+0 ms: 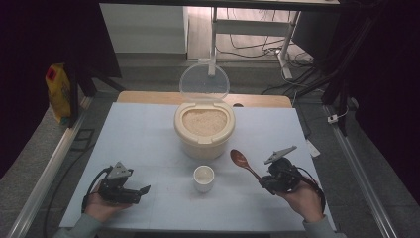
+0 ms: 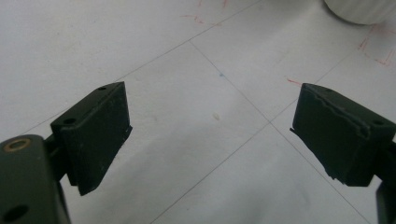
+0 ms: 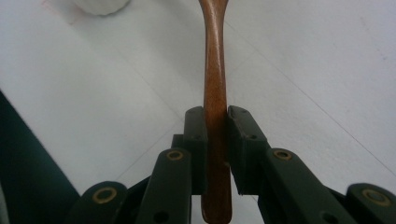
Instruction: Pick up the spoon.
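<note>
While the left hand-held gripper point(image 1: 141, 191) rests low on the surface point(image 1: 148, 129) with jaws spread wide and nothing between them, the right hand-held gripper point(image 1: 263, 182) is clamped on the handle of the wooden spoon point(image 1: 242, 161). Spoon sits right of the white cup point(image 1: 203, 177), long axis diagonal, bowl pointing up-left toward the rice container point(image 1: 204, 130). Right gripper view shows pads point(image 3: 196, 135) pinching the handle; high view gives the bowl.

High view: above near edge, facing forward-down over whole bench point(image 1: 148, 129). Gripper views: close, low over bench, each catching the cup point(image 1: 203, 177) at its top edge.
</note>
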{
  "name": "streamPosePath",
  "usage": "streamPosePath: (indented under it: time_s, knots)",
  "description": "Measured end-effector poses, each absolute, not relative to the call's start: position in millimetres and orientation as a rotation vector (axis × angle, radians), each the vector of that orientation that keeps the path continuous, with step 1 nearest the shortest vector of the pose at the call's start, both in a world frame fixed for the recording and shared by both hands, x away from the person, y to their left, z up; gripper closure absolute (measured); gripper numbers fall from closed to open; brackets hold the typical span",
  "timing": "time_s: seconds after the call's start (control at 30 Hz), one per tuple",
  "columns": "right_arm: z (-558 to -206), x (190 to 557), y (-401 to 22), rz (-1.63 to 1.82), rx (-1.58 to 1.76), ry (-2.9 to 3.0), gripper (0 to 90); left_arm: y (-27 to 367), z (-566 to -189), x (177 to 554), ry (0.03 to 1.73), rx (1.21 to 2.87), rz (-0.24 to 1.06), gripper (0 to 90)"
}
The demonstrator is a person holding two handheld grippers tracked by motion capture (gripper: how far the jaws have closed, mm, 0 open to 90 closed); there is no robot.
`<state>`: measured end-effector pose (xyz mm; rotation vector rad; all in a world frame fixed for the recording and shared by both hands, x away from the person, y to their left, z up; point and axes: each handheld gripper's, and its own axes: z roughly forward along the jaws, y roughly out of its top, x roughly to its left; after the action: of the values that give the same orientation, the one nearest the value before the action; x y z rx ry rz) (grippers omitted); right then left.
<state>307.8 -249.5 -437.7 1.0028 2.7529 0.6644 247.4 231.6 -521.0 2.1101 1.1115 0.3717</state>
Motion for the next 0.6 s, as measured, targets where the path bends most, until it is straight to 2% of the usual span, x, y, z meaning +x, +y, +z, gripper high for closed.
streamPosePath:
  time_s: [0.6]
  knots:
    - [-431,297,-234,0.722,0.847,2.822,77.8,231,-521,248,1.111,2.109,0.368,10.8]
